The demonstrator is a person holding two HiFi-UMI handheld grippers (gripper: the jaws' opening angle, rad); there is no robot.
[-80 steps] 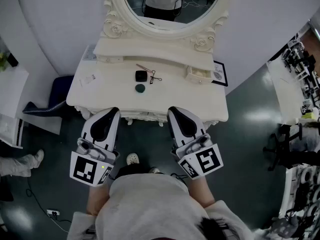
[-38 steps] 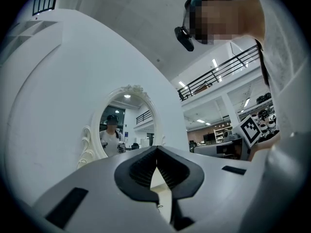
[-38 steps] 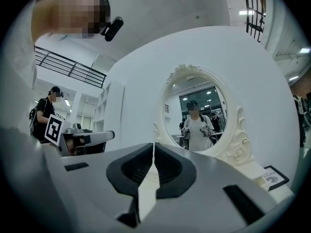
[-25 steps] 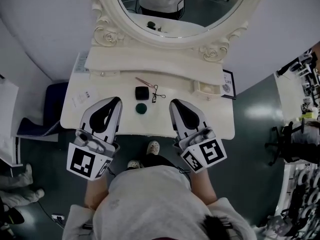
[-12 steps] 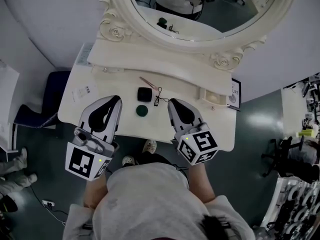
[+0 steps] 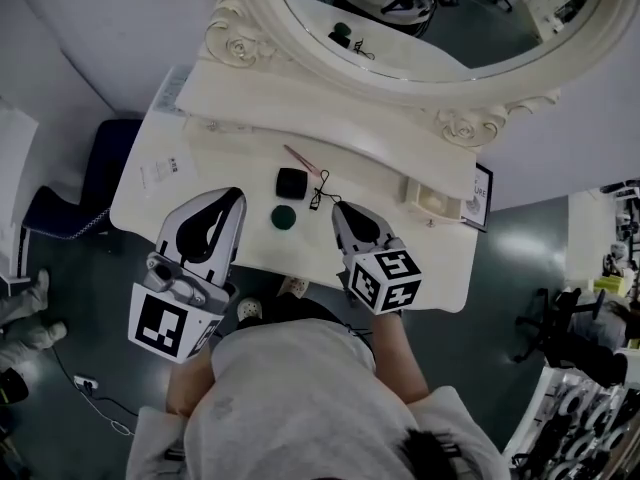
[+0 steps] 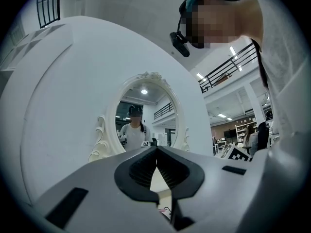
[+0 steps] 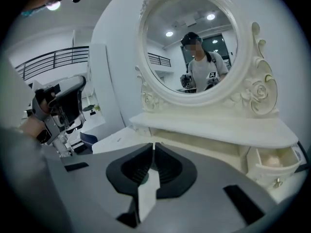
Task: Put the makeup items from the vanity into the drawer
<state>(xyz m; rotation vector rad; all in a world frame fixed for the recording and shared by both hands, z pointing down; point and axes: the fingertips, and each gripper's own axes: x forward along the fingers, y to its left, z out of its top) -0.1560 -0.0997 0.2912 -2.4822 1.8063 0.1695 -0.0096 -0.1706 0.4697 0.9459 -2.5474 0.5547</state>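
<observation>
On the cream vanity top point(image 6: 400, 238) lie a black square compact point(image 6: 291, 183), a dark green round pot point(image 6: 283, 216), a thin pink stick point(image 6: 300, 159) and a black wire-handled tool point(image 6: 320, 194). My left gripper point(image 6: 236, 196) point(image 7: 156, 149) is shut and empty, hovering over the tabletop left of the green pot. My right gripper point(image 6: 340, 209) point(image 8: 153, 144) is shut and empty too, tilted down just right of the pot and the wire tool. Part of the green pot point(image 8: 141, 176) shows through the gap behind its jaws. Neither gripper touches an item.
A small drawer point(image 6: 432, 199) point(image 8: 272, 161) stands open at the right under the mirror shelf, with something pale inside. A paper card point(image 6: 165, 171) lies at the table's left, and a framed card point(image 6: 482, 196) at its right end. The oval mirror point(image 6: 440, 28) rises behind. A blue seat point(image 6: 98, 183) is at the left.
The right gripper has dropped and tipped downward toward the tabletop beside the wire tool, its marker cube turning up. The left gripper has edged forward slightly. The items have not moved.
</observation>
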